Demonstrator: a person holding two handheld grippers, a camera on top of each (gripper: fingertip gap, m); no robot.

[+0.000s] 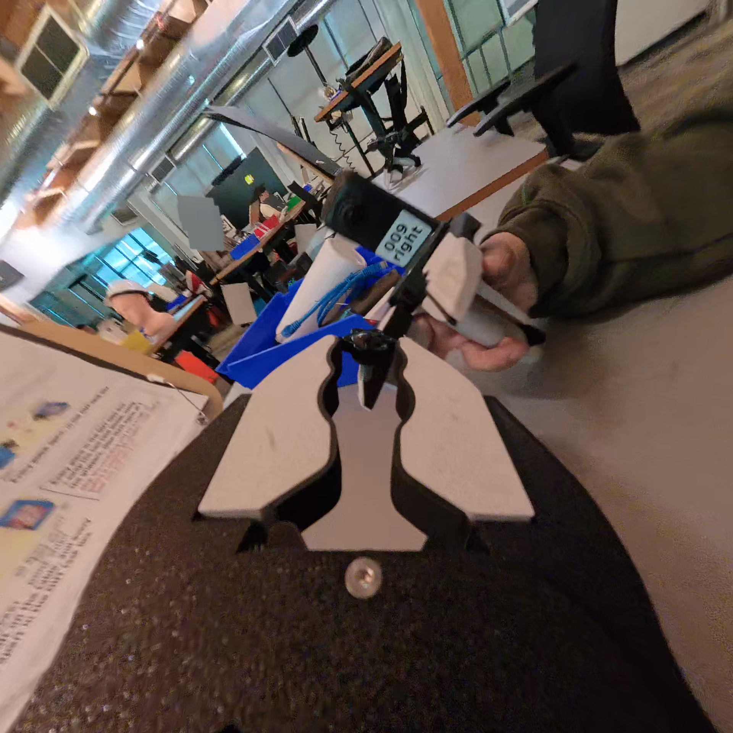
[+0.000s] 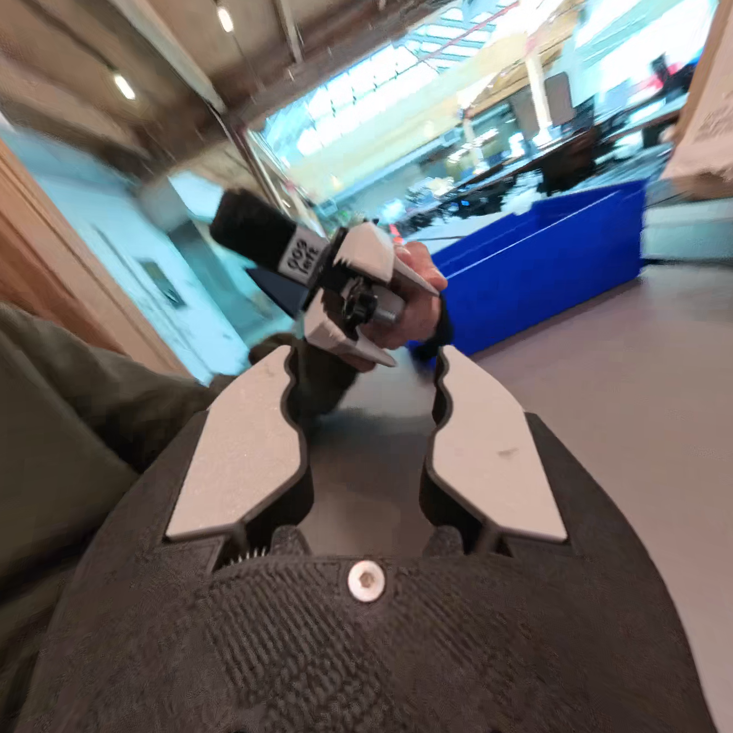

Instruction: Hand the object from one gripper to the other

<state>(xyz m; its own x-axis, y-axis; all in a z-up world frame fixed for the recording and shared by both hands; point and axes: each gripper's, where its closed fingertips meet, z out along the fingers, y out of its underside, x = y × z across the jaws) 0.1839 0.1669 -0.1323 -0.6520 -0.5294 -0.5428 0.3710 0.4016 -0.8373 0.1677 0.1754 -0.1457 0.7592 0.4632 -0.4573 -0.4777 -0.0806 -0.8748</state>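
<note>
In the left wrist view the left tool [image 1: 367, 359] fills the lower middle, with a small knob [image 1: 367, 344] between its tips. The right tool [image 1: 373, 380] stands just behind it, reaching in from the right. A bin [image 1: 269, 337] sits behind them on the counter [image 1: 595, 436], and a printed sheet [image 1: 59, 456] lies at the left.

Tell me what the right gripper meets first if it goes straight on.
Probably the black knob clamped in the left gripper, which sits just beyond the open right gripper, roughly on its line. Depth is unclear.
</note>
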